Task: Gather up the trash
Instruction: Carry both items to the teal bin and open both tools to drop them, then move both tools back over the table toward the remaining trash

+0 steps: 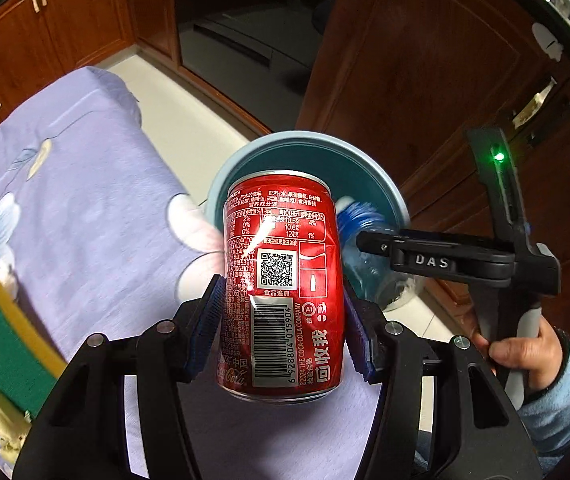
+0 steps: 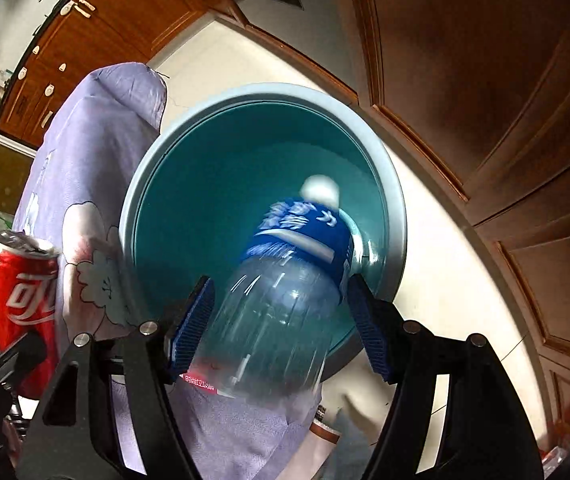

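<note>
Red can point(image 1: 283, 284) clamped in left claw point(image 1: 281, 320).
</note>
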### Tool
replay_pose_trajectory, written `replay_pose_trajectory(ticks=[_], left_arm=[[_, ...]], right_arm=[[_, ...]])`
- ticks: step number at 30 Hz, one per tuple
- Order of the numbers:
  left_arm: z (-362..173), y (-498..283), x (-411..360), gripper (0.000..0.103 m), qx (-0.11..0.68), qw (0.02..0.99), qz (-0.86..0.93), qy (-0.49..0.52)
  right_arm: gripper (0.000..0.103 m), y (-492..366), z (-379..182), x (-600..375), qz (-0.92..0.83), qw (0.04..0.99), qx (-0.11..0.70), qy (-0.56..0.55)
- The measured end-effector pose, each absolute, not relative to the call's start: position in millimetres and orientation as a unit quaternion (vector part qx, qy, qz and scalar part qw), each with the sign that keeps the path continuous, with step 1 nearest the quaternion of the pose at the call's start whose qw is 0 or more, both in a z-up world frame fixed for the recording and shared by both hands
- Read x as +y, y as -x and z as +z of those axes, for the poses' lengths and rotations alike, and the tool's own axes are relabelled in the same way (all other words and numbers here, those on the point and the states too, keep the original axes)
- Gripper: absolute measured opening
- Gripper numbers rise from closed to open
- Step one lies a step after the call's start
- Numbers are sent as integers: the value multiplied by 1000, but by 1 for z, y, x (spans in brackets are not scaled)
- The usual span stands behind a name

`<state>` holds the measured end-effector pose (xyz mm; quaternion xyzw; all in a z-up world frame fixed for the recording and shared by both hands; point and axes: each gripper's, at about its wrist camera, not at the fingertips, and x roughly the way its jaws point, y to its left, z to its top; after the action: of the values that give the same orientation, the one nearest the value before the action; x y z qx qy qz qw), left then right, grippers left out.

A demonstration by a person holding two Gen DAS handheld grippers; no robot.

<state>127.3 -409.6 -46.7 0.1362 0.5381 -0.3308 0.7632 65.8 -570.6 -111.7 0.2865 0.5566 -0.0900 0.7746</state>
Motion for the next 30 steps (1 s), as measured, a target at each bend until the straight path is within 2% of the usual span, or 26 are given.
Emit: replay_pose_trajectory(ticks=[8, 13, 14, 16, 21, 24, 30], left_arm=[[-58, -127, -425, 57, 545, 754, -337, -144], [-69, -136, -437, 57, 550, 748, -339, -151], [-71, -137, -438, 58, 552, 747, -337, -152], [-71, -138, -439, 69, 550, 750, -333, -155], [-69, -142, -436, 76, 549, 757, -322, -148], [-64, -143, -427, 83, 545, 764, -316, -141], [-48, -140, -401, 91, 537, 777, -308, -114]], right_arm=[[65, -55, -88, -580, -90, 785, 539, -291], [77, -49, -70, -584, -101, 793, 523, -296], [79, -48, -67, -586, -104, 793, 519, -300], [82, -46, -62, -588, -109, 793, 514, -309], [87, -49, -56, -585, -117, 793, 514, -306], [88, -50, -55, -582, -119, 790, 516, -309], [89, -50, -47, -570, -120, 791, 517, -305]])
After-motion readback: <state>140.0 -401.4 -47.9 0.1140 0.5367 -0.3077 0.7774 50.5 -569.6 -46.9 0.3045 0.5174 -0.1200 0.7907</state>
